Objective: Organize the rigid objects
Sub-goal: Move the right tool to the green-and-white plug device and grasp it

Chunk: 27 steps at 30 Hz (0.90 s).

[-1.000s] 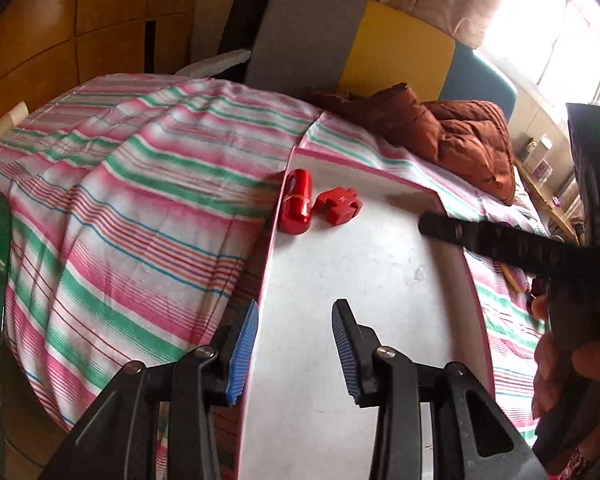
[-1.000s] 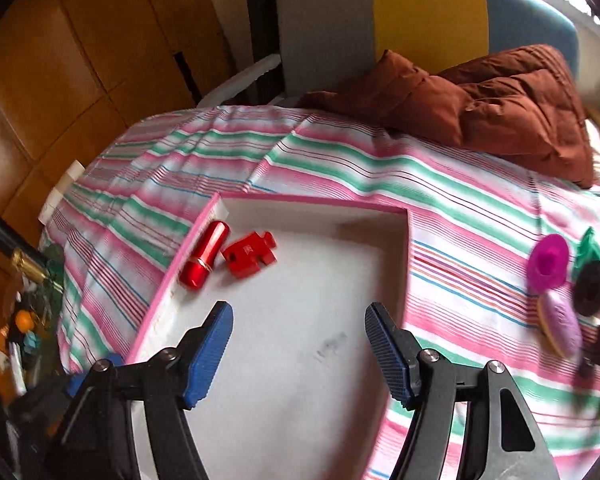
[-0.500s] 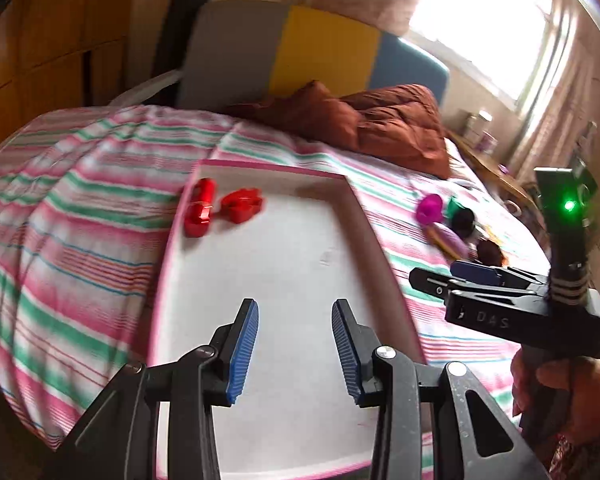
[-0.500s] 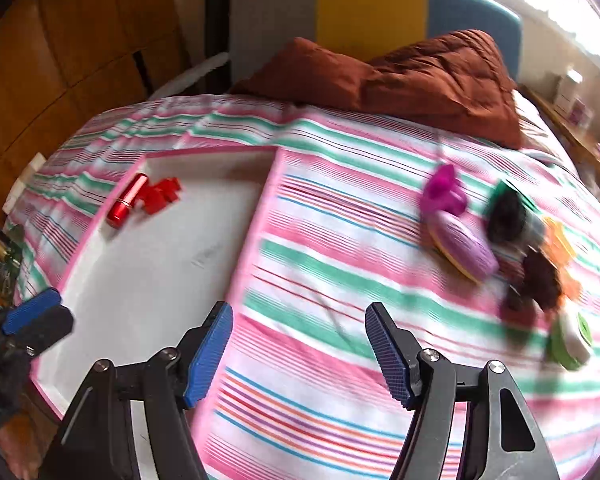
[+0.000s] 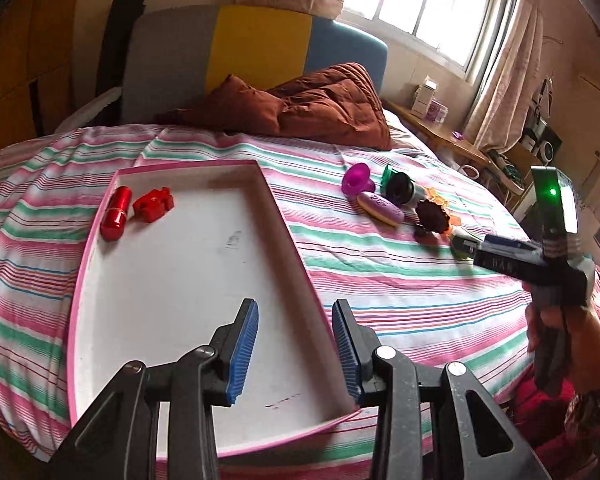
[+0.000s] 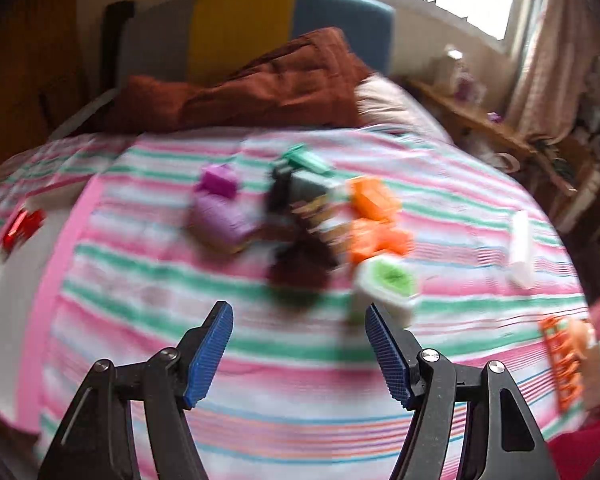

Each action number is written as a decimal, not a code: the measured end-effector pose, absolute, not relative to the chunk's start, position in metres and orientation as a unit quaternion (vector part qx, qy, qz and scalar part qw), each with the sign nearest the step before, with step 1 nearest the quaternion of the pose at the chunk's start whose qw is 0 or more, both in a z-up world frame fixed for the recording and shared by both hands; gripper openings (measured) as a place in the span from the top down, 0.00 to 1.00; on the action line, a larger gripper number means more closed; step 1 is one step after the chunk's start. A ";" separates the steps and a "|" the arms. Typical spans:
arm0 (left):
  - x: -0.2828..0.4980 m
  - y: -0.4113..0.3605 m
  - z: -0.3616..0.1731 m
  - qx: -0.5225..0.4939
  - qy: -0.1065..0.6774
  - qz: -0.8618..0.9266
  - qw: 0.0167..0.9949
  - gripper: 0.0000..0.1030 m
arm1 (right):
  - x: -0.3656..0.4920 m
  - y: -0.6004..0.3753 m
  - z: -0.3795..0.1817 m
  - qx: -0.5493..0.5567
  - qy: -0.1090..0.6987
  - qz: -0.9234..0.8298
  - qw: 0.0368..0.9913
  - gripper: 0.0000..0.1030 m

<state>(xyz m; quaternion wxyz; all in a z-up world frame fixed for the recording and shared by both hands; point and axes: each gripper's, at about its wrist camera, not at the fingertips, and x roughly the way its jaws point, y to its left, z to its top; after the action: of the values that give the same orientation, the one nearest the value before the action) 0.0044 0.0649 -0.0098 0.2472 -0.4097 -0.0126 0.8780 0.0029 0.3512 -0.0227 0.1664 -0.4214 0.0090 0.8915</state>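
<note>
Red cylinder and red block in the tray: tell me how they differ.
The red cylinder is smooth, glossy and rounded; the red block is matte, with notched edges. The cylinder is longer and lies against the tray's left wall; the block sits just inside it, nearer the middle. Both are red, lie side by side at the tray's far end, and neither is held.

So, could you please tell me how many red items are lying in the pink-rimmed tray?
2: a red cylinder by the tray's far left wall, and a red block right beside it.
</note>
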 end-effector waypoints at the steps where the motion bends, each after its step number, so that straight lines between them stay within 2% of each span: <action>1: 0.005 0.067 -0.010 -0.411 -0.012 0.877 0.248 0.63 | -0.001 0.360 -0.023 -0.418 0.004 0.890 0.182 0.32; 5: 0.004 0.075 -0.007 -0.418 -0.017 0.874 0.247 0.63 | -0.024 0.383 -0.040 -0.445 -0.043 0.871 0.204 0.34; 7: 0.003 0.078 -0.006 -0.423 -0.020 0.872 0.245 0.63 | -0.033 0.382 -0.051 -0.464 -0.081 0.859 0.201 0.38; 9: 0.001 0.083 -0.005 -0.428 -0.021 0.870 0.243 0.63 | -0.037 0.379 -0.061 -0.477 -0.122 0.846 0.205 0.48; 12: 0.002 0.092 -0.004 -0.429 -0.018 0.868 0.250 0.63 | -0.035 0.388 -0.068 -0.483 -0.134 0.838 0.214 0.49; 13: 0.003 0.095 -0.002 -0.427 -0.015 0.868 0.252 0.63 | -0.032 0.396 -0.066 -0.483 -0.111 0.842 0.213 0.49; 15: 0.007 0.101 -0.001 -0.423 -0.006 0.869 0.257 0.63 | -0.021 0.424 -0.058 -0.473 -0.005 0.858 0.201 0.50; 18: 0.009 0.107 -0.002 -0.422 0.007 0.869 0.258 0.63 | 0.002 0.483 -0.058 -0.442 0.237 0.852 0.151 0.50; 21: 0.009 0.112 -0.006 -0.428 0.009 0.865 0.262 0.63 | 0.029 0.534 -0.083 -0.399 0.451 0.792 0.104 0.49; 23: 0.010 0.113 -0.007 -0.428 0.010 0.864 0.263 0.63 | 0.044 0.552 -0.091 -0.372 0.504 0.772 0.102 0.49; 27: 0.012 0.117 -0.006 -0.428 0.013 0.864 0.265 0.63 | 0.055 0.562 -0.078 -0.374 0.461 0.791 0.149 0.47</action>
<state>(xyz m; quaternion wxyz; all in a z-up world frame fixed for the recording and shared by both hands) 0.0115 0.1171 -0.0059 0.2651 -0.4277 0.0131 0.8641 0.0554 0.5615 -0.0775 0.1487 -0.3740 0.4606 0.7911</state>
